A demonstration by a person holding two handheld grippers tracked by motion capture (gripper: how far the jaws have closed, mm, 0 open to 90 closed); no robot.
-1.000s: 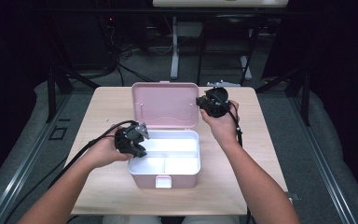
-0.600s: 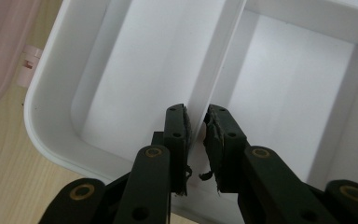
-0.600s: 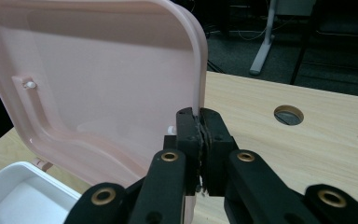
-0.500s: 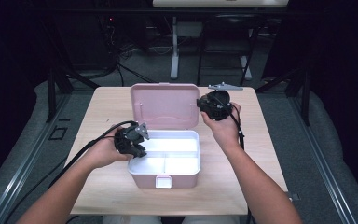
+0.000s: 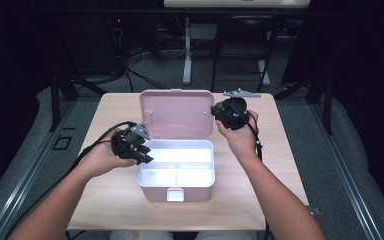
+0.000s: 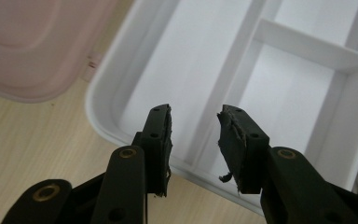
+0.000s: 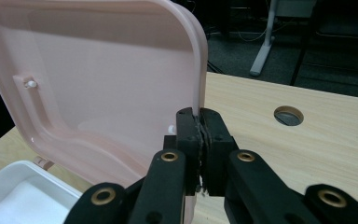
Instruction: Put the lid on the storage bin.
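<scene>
2 grippers work on 1 pink box (image 5: 176, 186) that stands at the middle of the table (image 5: 105, 200). Nearest to the person, the left gripper (image 6: 195, 135) hovers with its jaws apart over the left rim of the white tray (image 6: 205, 60), holding nothing; it should rest on that rim to steady the box. Farther back, the right gripper (image 7: 199, 126) is clamped on the right edge of the upright lid (image 7: 102, 79). It seems the lid is being swung on its hinge, so move it slowly along its arc without twisting.
</scene>
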